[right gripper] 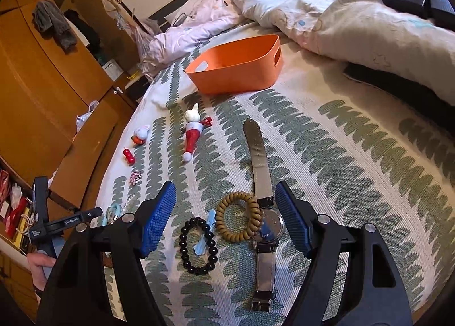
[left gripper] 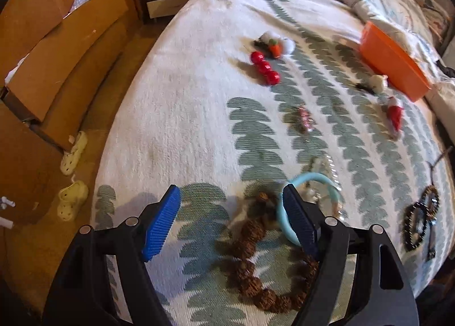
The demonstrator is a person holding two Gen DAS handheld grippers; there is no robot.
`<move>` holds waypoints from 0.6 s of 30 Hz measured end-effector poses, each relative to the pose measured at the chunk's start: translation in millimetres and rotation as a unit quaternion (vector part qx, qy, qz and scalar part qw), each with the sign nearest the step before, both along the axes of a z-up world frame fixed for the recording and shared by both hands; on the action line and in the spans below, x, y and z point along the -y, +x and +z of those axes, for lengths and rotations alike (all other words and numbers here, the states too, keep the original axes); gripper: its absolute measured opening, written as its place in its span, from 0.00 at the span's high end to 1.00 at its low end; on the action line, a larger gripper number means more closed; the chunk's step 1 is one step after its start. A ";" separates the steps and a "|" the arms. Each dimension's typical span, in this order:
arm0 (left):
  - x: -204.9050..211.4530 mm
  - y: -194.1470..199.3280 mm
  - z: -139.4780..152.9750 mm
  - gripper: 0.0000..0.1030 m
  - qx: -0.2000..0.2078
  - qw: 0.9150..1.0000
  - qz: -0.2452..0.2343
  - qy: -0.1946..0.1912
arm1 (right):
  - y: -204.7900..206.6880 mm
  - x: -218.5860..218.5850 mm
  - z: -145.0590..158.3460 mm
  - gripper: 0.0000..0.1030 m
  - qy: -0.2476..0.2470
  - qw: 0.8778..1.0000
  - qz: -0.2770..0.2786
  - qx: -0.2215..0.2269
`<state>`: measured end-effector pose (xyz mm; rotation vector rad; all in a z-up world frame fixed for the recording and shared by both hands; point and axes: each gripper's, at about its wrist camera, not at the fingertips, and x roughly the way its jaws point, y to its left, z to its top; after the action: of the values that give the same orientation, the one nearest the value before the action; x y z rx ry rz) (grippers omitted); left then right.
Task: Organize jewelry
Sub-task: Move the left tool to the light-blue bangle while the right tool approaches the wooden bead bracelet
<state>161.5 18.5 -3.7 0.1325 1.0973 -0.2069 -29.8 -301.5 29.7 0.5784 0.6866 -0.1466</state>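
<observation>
1. Hovering over the bed: left gripper (left gripper: 231,222) points steeply down with jaws spread wide and nothing pinched. Brown bead bracelet (left gripper: 250,255) lies on the bedspread (left gripper: 176,115) in the gap between the blue pads (left gripper: 160,226), apart from both.
2. Light blue ring (left gripper: 287,212) lies just beside the bracelet, partly hidden behind the right-hand pad (touching it or not, cannot tell).
3. Farther up in the left view: red bead piece (left gripper: 265,67), small carrot-and-pompom charm (left gripper: 274,44), pink sparkly clip (left gripper: 305,121), Santa-hat figure (left gripper: 395,115).
4. Right gripper (right gripper: 226,219) also stands wide and grips nothing. Coiled tan hair tie (right gripper: 238,216) and black bead bracelet (right gripper: 198,246) sit between its pads.
5. Wristwatch (right gripper: 270,226) lies strap-out along the bedspread, its dial overlapped by the hair tie's edge, its case just beside the right-hand pad.
6. Small blue clip (right gripper: 203,237) lies under the black bracelet's loop.
7. Orange basket (right gripper: 236,67) sits upright well beyond the jewelry, near the rumpled duvet (right gripper: 341,13); what is in it cannot be seen.
8. Left edge of the right view: a hand (right gripper: 39,267) holding the other gripper's handle, wooden wardrobe (right gripper: 42,70) behind.
</observation>
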 end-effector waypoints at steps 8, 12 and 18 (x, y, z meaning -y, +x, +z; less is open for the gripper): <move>8.5 11.7 -1.1 0.28 -0.024 0.999 -0.008 -0.020 | 2.9 6.1 -1.2 0.28 0.009 1.000 -0.007 -0.006; 13.9 11.1 2.3 0.28 -0.017 1.000 -0.015 -0.020 | 1.6 9.3 -1.0 0.28 0.012 1.000 -0.010 -0.005; 22.4 11.3 -6.8 0.28 -0.028 0.999 -0.023 -0.002 | 3.7 7.9 -2.2 0.28 0.012 1.000 -0.006 -0.011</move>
<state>172.8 -3.9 -10.6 0.1490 1.1503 -0.2563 -26.1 -309.4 27.5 0.6057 0.7078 -0.1570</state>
